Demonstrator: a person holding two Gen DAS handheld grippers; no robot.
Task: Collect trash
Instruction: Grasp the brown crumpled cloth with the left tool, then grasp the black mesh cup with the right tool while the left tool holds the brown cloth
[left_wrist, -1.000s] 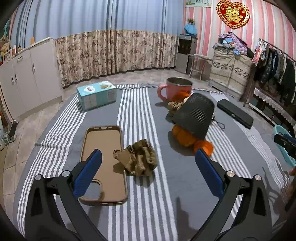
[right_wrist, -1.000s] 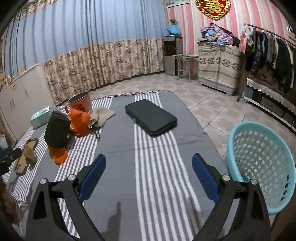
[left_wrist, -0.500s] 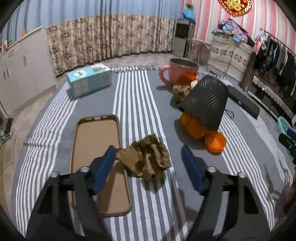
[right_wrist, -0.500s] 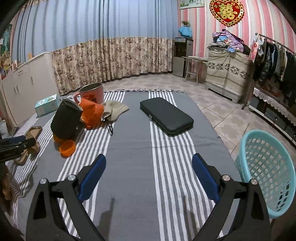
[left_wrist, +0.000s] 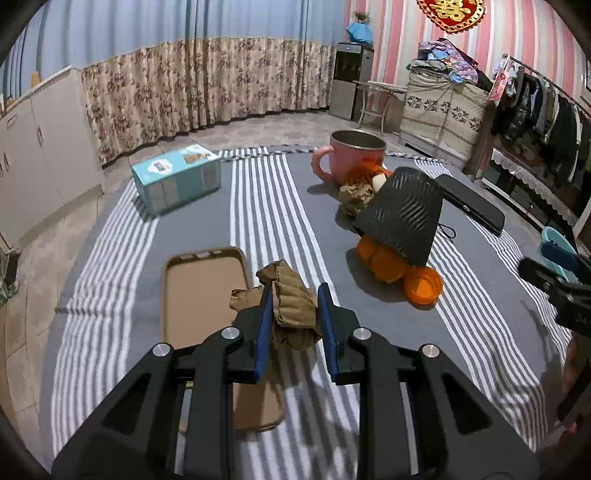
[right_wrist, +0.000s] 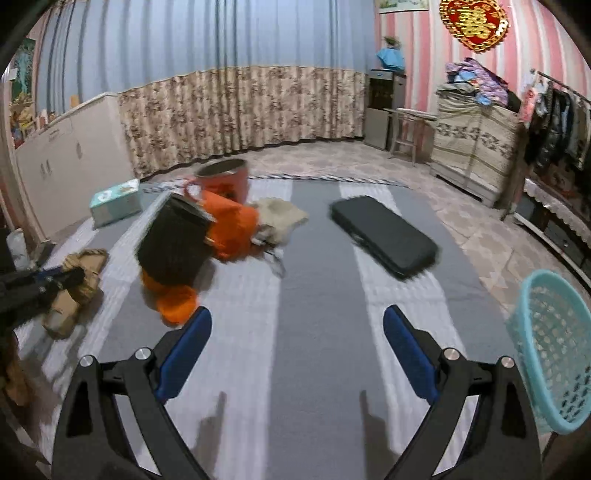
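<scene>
My left gripper (left_wrist: 294, 299) is shut on a crumpled brown paper wad (left_wrist: 286, 295) that lies on the striped cloth, beside a tan phone case (left_wrist: 205, 291). The same gripper and wad show at the left edge of the right wrist view (right_wrist: 79, 278). My right gripper (right_wrist: 297, 334) is open and empty above the grey cloth. A light blue mesh basket (right_wrist: 550, 343) stands at its right. A second brown wad (left_wrist: 354, 197) lies by the pink mug (left_wrist: 354, 155).
A black ribbed container (left_wrist: 404, 218) leans on orange items (left_wrist: 423, 284). A teal tissue box (left_wrist: 177, 177) sits at the back left. A black flat case (right_wrist: 384, 234) lies on the cloth. An orange cloth and beige cloth (right_wrist: 280, 216) lie near the mug.
My left gripper moved forward and closed its fingers on the brown paper wad. The right wrist view swung to the left, so the basket now sits nearer the right edge.
</scene>
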